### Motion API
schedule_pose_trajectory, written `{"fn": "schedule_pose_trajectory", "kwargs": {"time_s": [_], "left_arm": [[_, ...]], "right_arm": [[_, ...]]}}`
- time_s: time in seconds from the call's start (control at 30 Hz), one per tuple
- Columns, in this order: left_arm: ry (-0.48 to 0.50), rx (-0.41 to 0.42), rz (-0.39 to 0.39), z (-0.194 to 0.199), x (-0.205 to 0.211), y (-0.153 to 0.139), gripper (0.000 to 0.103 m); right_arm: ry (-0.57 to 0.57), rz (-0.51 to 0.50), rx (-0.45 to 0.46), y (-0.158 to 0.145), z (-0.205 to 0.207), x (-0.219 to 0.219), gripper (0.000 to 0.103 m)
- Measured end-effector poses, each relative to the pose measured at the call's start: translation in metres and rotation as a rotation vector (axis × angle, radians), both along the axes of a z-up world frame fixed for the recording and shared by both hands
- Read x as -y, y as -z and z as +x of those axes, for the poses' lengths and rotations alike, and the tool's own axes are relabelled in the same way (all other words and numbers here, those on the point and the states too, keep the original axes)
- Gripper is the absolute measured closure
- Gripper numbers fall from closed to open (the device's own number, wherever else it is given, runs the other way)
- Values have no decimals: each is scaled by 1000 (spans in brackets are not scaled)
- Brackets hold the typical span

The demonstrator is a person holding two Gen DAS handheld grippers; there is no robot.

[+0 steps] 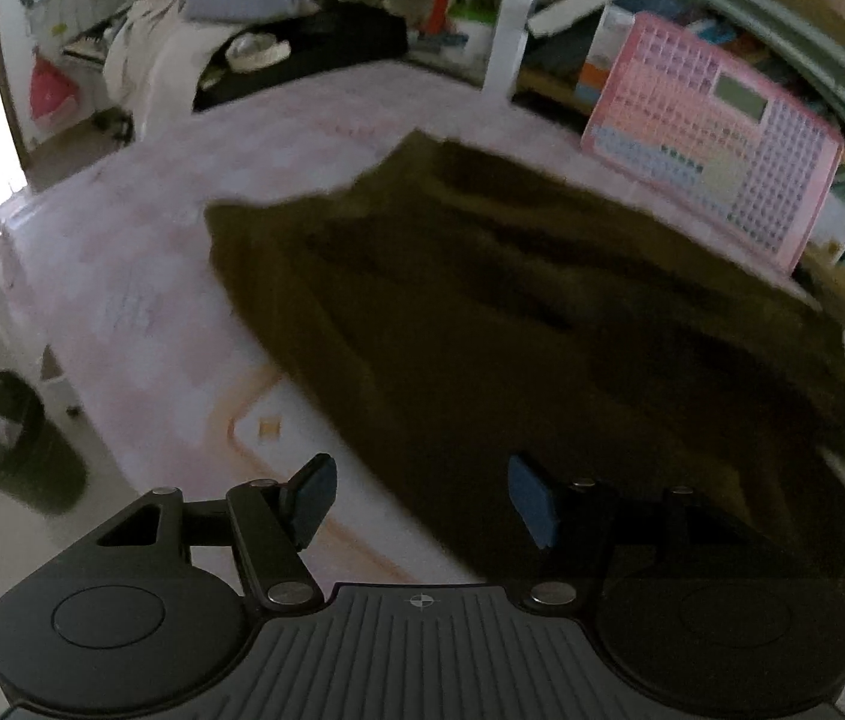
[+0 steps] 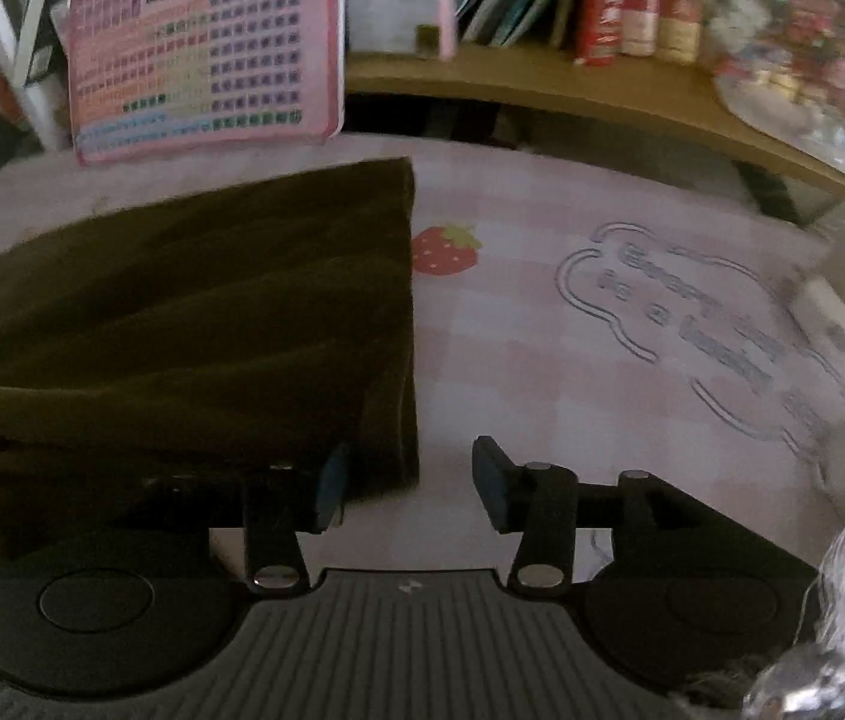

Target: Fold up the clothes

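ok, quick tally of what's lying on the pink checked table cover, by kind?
Dark olive folded cloth garment: 1
Pink plastic keyboard toy with a small screen, propped at the back edge: 1
Total: 2
Neither the left gripper nor the right gripper grips anything; both stand open by the garment's near edge.

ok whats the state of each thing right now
cloth: spread on the table, wrinkled, right edge doubled over
left claw: open, nothing gripped
right claw: open, at cloth's near corner
bin: upright, paper inside
pink board: leaning upright
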State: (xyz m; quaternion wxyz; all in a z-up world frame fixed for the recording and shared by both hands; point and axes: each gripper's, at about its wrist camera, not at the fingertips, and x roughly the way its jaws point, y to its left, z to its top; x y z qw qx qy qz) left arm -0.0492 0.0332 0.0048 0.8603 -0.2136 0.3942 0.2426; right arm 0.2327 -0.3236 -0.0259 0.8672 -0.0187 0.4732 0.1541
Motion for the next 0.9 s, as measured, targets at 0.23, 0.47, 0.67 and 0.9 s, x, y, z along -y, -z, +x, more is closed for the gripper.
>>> {"fn": "schedule_pose_trajectory", "kwargs": {"time_s": [0.23,0.47,0.67,0.9], "left_arm": [[50,95,43,46,-62,-15,37],[185,148,48,94,-123,-20,37],[285,133,37,122,-162,-5,37],[327,127,-10,138,-193,13,37]], "right_arm": [[88,41,42,-20,-67,-4,38],[271,28,50,-20,-148,-42,28],[393,-27,42,-5,-195,-88,23],[444,-95,-25,17,-222,-131,12]]}}
